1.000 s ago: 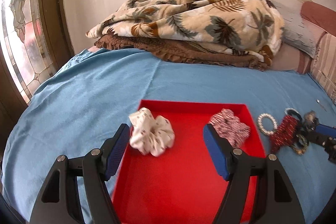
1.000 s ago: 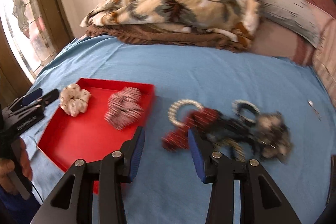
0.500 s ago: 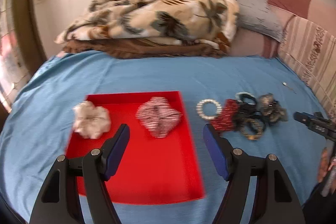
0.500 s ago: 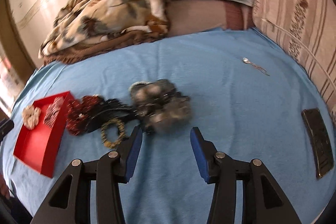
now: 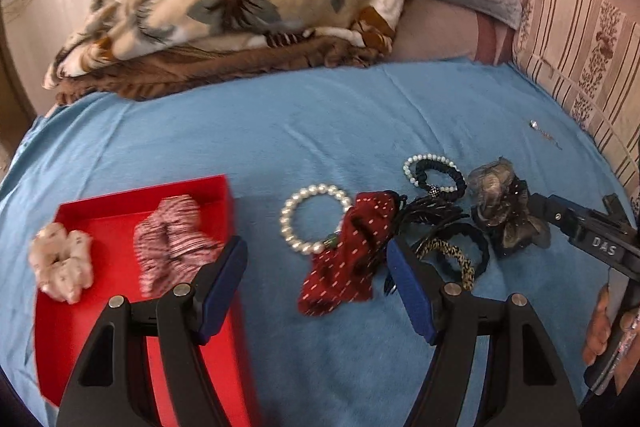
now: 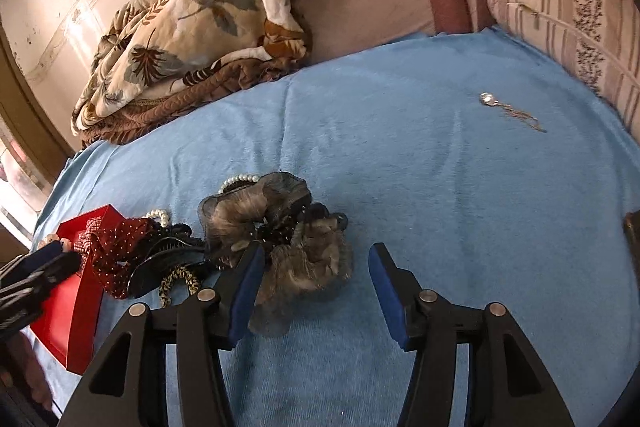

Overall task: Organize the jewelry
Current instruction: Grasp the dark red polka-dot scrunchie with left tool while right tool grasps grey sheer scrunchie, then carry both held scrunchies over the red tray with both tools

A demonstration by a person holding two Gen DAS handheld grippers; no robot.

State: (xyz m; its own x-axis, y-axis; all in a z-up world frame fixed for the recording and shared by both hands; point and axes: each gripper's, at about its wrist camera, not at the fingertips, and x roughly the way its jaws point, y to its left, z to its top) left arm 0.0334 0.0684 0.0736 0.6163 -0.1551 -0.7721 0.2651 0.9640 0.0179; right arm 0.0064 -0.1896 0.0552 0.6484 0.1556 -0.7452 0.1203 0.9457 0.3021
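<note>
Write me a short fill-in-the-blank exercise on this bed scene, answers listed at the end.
1. The red tray holds ____ scrunchies.
2. The pearl bracelet lies on the ____ bedsheet.
3. The jaws of the left gripper stand ____, with nothing between them.
4. The thin chain necklace lies ____ from the pile.

Answers: two; blue; open; apart

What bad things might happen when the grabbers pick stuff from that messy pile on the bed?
The grey gauzy scrunchie lies tangled against the black hair claw, so the right gripper may drag several pieces at once. The left gripper hovers over the red dotted scrunchie, which overlaps the pearl bracelet; the bracelet could snag and drop.
</note>
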